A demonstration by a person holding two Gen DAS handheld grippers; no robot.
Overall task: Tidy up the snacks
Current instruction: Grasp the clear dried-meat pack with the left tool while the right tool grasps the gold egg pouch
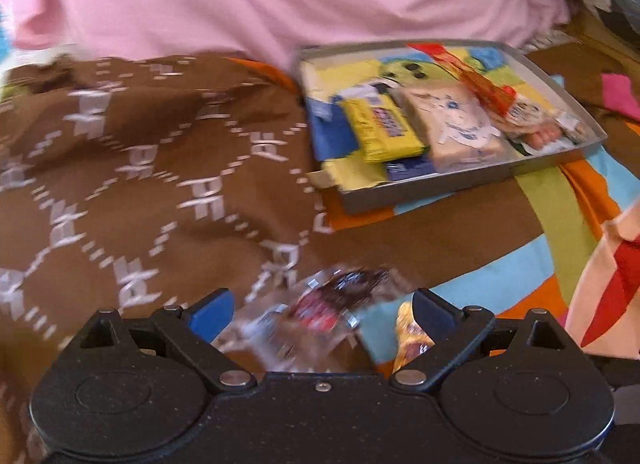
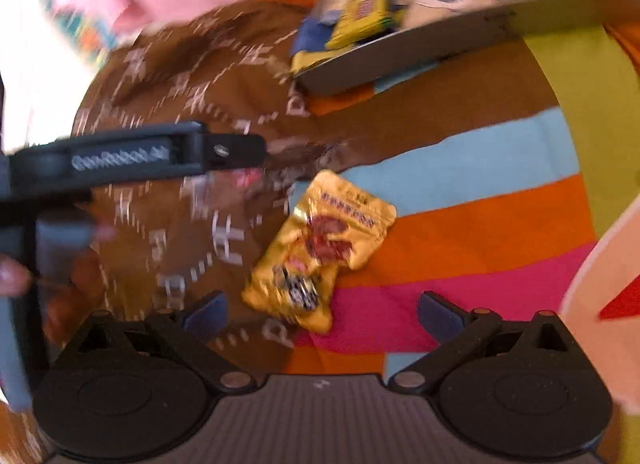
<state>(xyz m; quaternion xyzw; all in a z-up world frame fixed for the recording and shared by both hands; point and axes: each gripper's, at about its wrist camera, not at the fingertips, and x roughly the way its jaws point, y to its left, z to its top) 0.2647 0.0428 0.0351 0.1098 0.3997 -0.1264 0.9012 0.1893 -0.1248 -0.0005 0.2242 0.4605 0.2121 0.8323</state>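
Both tongs (image 1: 322, 314) (image 2: 322, 310) gape, released. Only the left view shows a blurred, seemingly clear wrapper (image 1: 332, 304); the right view shows a gold packet (image 2: 320, 248) whole.

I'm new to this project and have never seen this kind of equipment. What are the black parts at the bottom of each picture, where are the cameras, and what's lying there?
Each picture comes from a camera mounted on a hand-held gripper, looking forward along its two fingers. The black parts are the gripper itself. A person holds one in each hand.

In the left view, the left gripper stands open around a blurred clear-wrapped snack; whether it touches is unclear. Beyond lies a shallow grey tray already holding several snacks, including a yellow bar.

In the right view, the right gripper is open and empty above a golden snack packet lying on the striped cloth. The left gripper reaches in from the side.
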